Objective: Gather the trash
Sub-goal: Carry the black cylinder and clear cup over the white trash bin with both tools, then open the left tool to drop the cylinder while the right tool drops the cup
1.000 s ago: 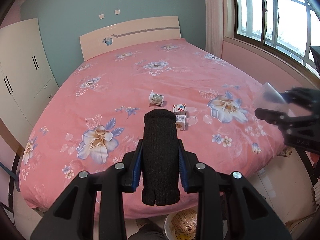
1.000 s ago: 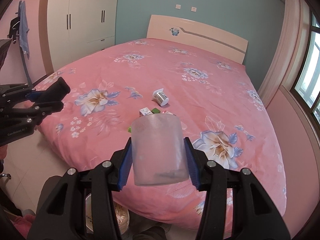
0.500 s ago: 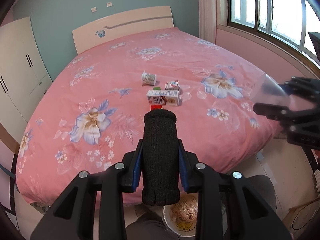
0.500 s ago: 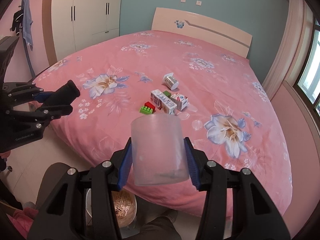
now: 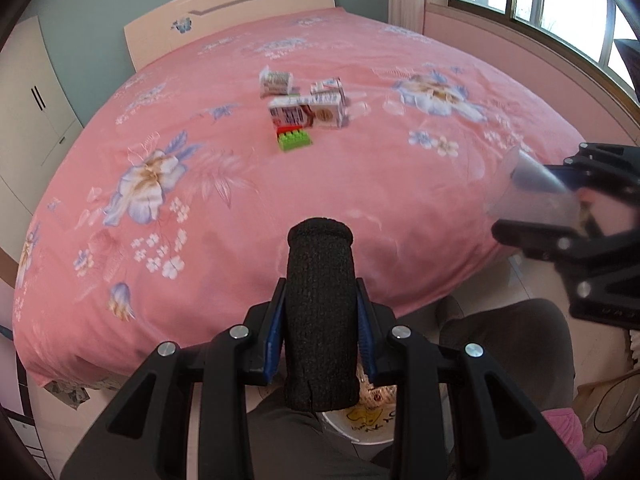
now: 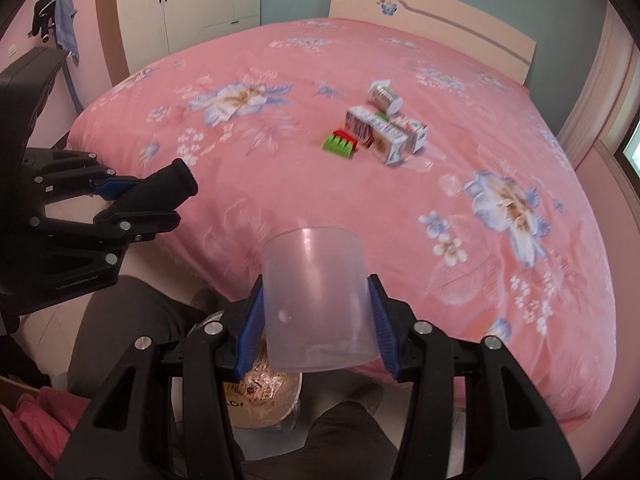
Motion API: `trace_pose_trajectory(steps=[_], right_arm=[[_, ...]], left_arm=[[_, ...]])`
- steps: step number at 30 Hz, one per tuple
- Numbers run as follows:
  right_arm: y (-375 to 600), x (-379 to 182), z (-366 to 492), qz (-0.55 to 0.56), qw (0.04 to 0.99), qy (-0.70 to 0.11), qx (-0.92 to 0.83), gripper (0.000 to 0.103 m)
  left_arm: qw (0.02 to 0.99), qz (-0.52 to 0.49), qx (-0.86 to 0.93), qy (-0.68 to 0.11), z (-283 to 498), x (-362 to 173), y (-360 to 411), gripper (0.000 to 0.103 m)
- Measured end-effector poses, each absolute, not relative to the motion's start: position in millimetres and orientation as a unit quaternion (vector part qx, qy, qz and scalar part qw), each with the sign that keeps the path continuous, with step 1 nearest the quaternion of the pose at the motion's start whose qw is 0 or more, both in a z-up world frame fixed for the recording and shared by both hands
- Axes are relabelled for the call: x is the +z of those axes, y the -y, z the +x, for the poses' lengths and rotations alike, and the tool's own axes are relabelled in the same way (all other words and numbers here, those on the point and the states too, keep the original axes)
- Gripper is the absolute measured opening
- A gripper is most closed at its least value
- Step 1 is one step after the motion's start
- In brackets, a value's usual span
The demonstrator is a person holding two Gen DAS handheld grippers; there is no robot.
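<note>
1. Both grippers had dropped and tipped downward since the earlier views, so the bed filled more of each picture and the bin on the floor came further into sight beneath them.
2. The left gripper (image 5: 320, 320) had its jaws pinching a black knitted roll (image 5: 320, 312), possibly a sock, which stood up between the blue pads.
3. The right gripper (image 6: 318, 312) had its jaws clamped on the sides of a translucent plastic cup (image 6: 318, 300), mouth facing away from the camera.
4. Just below each held item sat the white bin (image 6: 264, 396), on the floor between the person's dark-trousered legs (image 5: 512, 344), with crumpled wrappers already inside.
5. Further out, on the pink floral bedspread (image 5: 360, 200), more rubbish lay in a cluster near the middle: a long milk carton (image 5: 306, 111), a smaller carton (image 5: 328, 86) behind it, a tipped yoghurt pot (image 5: 275, 80), and a green and red toy brick (image 5: 294, 138) just in front.
6. Judging by the lowered pose, both items looked ready for dropping into the bin; the cluster on the bed was still to be collected.
</note>
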State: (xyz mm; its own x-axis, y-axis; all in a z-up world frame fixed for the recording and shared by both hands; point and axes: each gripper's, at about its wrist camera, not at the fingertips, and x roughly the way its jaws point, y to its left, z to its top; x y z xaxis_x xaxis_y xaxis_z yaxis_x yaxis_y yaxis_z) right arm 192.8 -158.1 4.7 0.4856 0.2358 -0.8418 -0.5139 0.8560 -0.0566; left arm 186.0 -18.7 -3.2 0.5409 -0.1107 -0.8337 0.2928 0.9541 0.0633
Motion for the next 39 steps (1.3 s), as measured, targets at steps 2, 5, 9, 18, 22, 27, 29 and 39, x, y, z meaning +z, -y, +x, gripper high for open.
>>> trace_pose_trajectory(steps=[2, 5, 9, 18, 22, 27, 29, 39], right_arm=[[155.3, -12.2, 191.6, -0.149, 0.84, -0.471, 0.225, 0.05], [150.6, -40.6, 189.7, -0.146, 0.826, -0.494, 0.23, 0.05], [147.6, -78.9, 187.2, -0.138, 0.81, -0.521, 0.234, 0.05], [143.8, -161.5, 178.5, -0.126, 0.765, -0.586, 0.235, 0.05], [143.1, -192.6, 171.9, -0.11, 0.749, -0.61, 0.235, 0.05], [140.1, -227.8, 164.9, -0.087, 0.723, -0.643, 0.236, 0.05], [138.6, -240.8, 162.3, -0.078, 0.712, -0.656, 0.237, 0.05], [130.3, -301.5, 151.9, -0.045, 0.657, -0.717, 0.228, 0.05]], left_arm=[[0.866, 0.102, -0.119, -0.475, 184.6, -16.3, 22.4, 0.034], [0.855, 0.11, -0.124, -0.492, 181.7, -38.2, 26.5, 0.034], [0.839, 0.114, -0.129, -0.516, 179.1, -68.8, 31.6, 0.034], [0.8, 0.114, -0.144, -0.571, 175.3, -136.4, 43.4, 0.034], [0.782, 0.111, -0.147, -0.595, 173.0, -165.4, 46.5, 0.034], [0.758, 0.106, -0.151, -0.625, 168.3, -201.0, 50.4, 0.034], [0.751, 0.104, -0.15, -0.635, 166.8, -213.1, 51.5, 0.034], [0.708, 0.077, -0.139, -0.689, 165.5, -276.6, 46.2, 0.034]])
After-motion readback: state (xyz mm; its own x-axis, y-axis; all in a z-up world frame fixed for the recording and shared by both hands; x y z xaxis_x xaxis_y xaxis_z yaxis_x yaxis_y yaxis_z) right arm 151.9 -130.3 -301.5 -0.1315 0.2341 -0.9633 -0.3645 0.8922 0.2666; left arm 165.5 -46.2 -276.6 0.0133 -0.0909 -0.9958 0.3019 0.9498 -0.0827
